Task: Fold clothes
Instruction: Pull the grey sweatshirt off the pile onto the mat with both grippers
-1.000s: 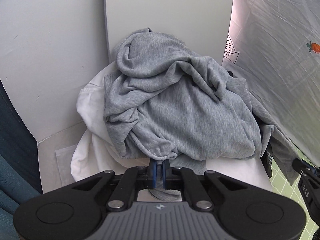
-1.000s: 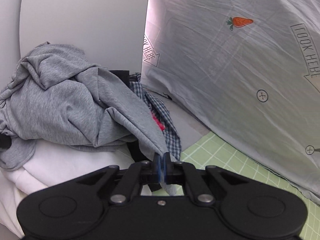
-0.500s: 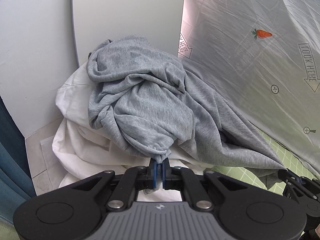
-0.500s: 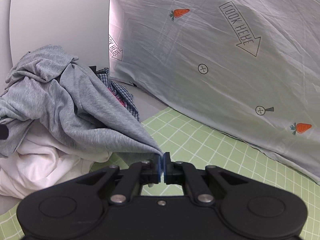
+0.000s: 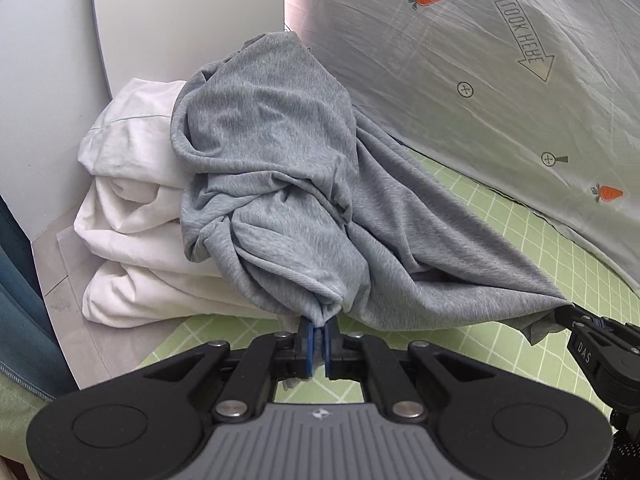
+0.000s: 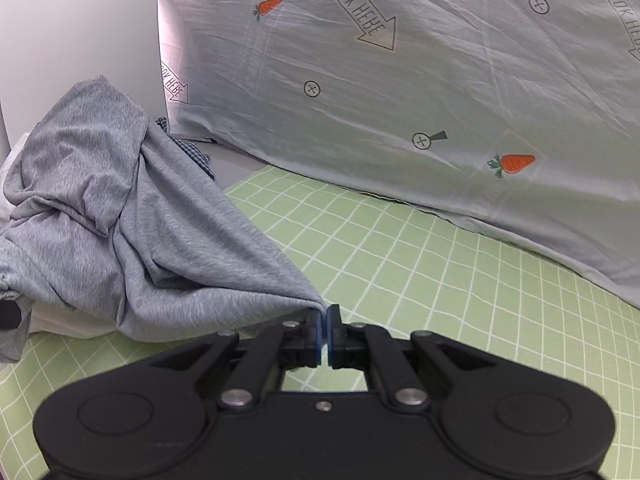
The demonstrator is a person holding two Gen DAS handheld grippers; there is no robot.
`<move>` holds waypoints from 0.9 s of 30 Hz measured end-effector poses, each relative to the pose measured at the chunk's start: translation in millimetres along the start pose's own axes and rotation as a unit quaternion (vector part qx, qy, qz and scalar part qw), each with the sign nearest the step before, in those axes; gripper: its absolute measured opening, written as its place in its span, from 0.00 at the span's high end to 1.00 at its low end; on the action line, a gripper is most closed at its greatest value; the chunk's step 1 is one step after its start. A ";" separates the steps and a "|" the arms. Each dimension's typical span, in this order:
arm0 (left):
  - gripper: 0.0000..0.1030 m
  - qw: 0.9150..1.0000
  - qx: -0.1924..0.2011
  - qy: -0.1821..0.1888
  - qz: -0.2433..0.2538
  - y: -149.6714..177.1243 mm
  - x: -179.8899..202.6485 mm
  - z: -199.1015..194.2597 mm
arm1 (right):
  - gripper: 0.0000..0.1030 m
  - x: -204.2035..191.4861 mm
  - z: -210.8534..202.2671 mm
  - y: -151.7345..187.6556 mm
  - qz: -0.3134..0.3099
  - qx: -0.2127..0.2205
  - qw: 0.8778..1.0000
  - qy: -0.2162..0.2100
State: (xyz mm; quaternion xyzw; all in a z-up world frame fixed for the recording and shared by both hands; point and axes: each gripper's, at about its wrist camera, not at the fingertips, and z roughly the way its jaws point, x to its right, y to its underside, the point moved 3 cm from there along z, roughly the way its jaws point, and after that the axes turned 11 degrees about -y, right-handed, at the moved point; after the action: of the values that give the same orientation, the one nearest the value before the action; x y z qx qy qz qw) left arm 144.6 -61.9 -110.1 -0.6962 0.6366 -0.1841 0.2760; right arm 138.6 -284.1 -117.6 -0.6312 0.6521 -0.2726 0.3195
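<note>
A grey jersey garment (image 5: pixel 280 184) lies bunched over a heap of clothes and stretches out toward both grippers. My left gripper (image 5: pixel 318 330) is shut on a gathered edge of it at the bottom centre of the left wrist view. My right gripper (image 6: pixel 324 322) is shut on another corner of the same grey garment (image 6: pixel 160 248), which fans out to the left in the right wrist view. That right gripper (image 5: pixel 576 320) also shows at the right edge of the left wrist view, with the cloth pulled taut to it. The garment's far part still rests on the heap.
White bedding or clothing (image 5: pixel 132 216) lies folded under the grey garment. A checked blue cloth (image 6: pixel 192 150) peeks out behind it. A green gridded mat (image 6: pixel 420 264) covers the surface. A pale printed sheet (image 6: pixel 400 80) hangs at the back, next to a white wall panel (image 5: pixel 180 20).
Both grippers have drawn back from the heap with the grey garment in them, so it stretches out over the green mat. The heap now sits farther left and farther away.
</note>
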 end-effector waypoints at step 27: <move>0.82 0.928 -0.043 0.247 0.276 188.0 273.3 -209.0 | 0.93 272.8 -260.9 227.7 0.235 -0.037 0.933 0.269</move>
State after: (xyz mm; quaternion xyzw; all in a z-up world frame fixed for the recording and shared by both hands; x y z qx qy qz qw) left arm -96.7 -370.2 -89.4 -0.4364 0.8590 -0.2393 0.1201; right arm -207.4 -556.3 -141.4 -0.3744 0.8529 -0.3250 0.1637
